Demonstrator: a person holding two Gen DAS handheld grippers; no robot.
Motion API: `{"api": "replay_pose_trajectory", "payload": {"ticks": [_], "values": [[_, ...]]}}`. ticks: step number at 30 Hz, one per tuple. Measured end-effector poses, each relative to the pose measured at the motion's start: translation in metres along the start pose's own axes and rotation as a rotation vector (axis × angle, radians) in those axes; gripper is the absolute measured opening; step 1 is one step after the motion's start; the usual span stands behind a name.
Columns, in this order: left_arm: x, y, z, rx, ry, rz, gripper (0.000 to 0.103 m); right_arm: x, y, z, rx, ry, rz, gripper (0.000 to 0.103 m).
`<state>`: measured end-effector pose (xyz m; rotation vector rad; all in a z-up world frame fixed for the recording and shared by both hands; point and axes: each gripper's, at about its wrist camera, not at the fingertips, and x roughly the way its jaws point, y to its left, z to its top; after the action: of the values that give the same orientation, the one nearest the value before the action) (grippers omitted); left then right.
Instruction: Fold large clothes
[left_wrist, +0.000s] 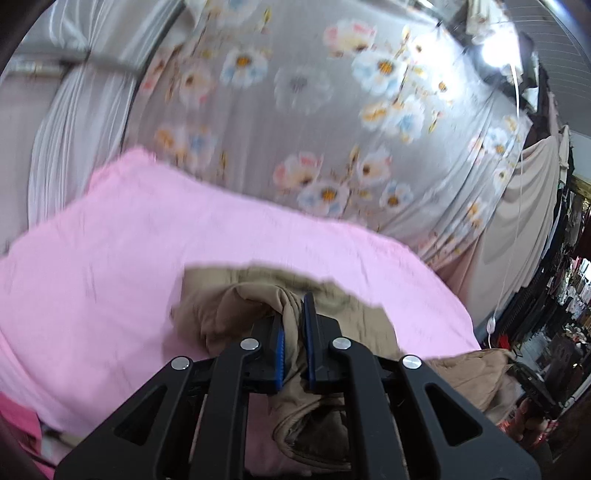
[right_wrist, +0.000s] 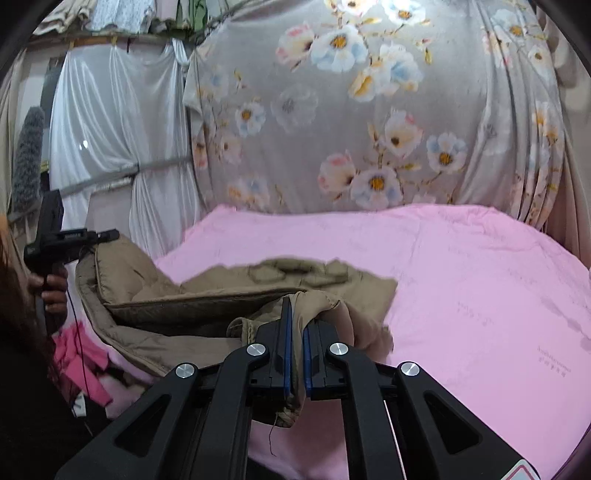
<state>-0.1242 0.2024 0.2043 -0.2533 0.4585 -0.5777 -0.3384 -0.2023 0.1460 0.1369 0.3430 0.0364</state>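
A tan quilted garment (right_wrist: 207, 295) lies partly on a pink sheet (right_wrist: 480, 280) and is lifted at its near edge. My right gripper (right_wrist: 295, 317) is shut on a bunched fold of the tan garment. My left gripper (left_wrist: 293, 317) is shut on another fold of the same garment (left_wrist: 332, 314), which hangs down between the fingers. In the right wrist view the left gripper (right_wrist: 107, 234) shows at the far left, held by a hand, with the garment's edge at its tip.
The pink sheet (left_wrist: 147, 258) covers the work surface. A grey floral curtain (right_wrist: 369, 110) hangs behind it, with white drapes (right_wrist: 110, 129) to the left. Pink cloth (right_wrist: 81, 365) lies low at the left. Hanging clothes (left_wrist: 565, 288) fill the far right.
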Motion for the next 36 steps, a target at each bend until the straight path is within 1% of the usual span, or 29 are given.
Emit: {"api": "replay_pose_trajectory", "payload": {"ticks": [1, 2, 3, 5, 6, 8, 11, 12, 16, 18, 22, 25, 28, 31, 32, 36], "values": [[0.006, -0.002, 0.014, 0.012, -0.032, 0.015, 0.008, 0.003, -0.005, 0.014, 0.015, -0.043, -0.004, 0.004], [0.014, -0.002, 0.023, 0.014, -0.046, 0.032, 0.008, 0.01, -0.012, 0.026, 0.037, -0.078, -0.004, 0.004], [0.023, -0.002, 0.031, 0.015, -0.053, 0.052, 0.009, 0.022, -0.018, 0.038, 0.053, -0.104, -0.014, 0.004], [0.06, 0.005, 0.046, 0.016, -0.042, 0.108, 0.009, 0.053, -0.029, 0.055, 0.064, -0.125, -0.058, 0.004], [0.086, 0.007, 0.053, 0.017, -0.02, 0.154, 0.009, 0.071, -0.035, 0.062, 0.073, -0.122, -0.073, 0.004], [0.126, 0.018, 0.055, 0.015, 0.019, 0.219, 0.009, 0.115, -0.046, 0.072, 0.113, -0.098, -0.11, 0.004], [0.196, 0.038, 0.054, -0.003, 0.093, 0.313, 0.009, 0.178, -0.065, 0.074, 0.164, -0.058, -0.17, 0.004], [0.218, 0.044, 0.052, -0.002, 0.115, 0.345, 0.009, 0.192, -0.067, 0.071, 0.182, -0.047, -0.19, 0.004], [0.28, 0.062, 0.042, 0.001, 0.189, 0.425, 0.01, 0.255, -0.09, 0.066, 0.249, 0.02, -0.259, 0.004], [0.313, 0.076, 0.034, -0.005, 0.245, 0.448, 0.011, 0.281, -0.097, 0.06, 0.274, 0.053, -0.288, 0.004], [0.356, 0.096, 0.017, -0.019, 0.332, 0.466, 0.012, 0.322, -0.112, 0.042, 0.323, 0.125, -0.329, 0.004], [0.38, 0.104, 0.002, -0.011, 0.373, 0.485, 0.013, 0.345, -0.118, 0.028, 0.328, 0.176, -0.357, 0.005], [0.391, 0.109, -0.006, -0.005, 0.383, 0.491, 0.015, 0.362, -0.127, 0.016, 0.349, 0.221, -0.362, 0.006], [0.397, 0.114, -0.01, -0.027, 0.387, 0.478, 0.016, 0.37, -0.135, 0.006, 0.372, 0.241, -0.357, 0.006], [0.398, 0.115, -0.012, -0.033, 0.386, 0.474, 0.017, 0.372, -0.137, 0.004, 0.381, 0.25, -0.352, 0.008], [0.397, 0.12, -0.013, -0.058, 0.381, 0.444, 0.019, 0.371, -0.142, 0.005, 0.406, 0.259, -0.323, 0.01]]}}
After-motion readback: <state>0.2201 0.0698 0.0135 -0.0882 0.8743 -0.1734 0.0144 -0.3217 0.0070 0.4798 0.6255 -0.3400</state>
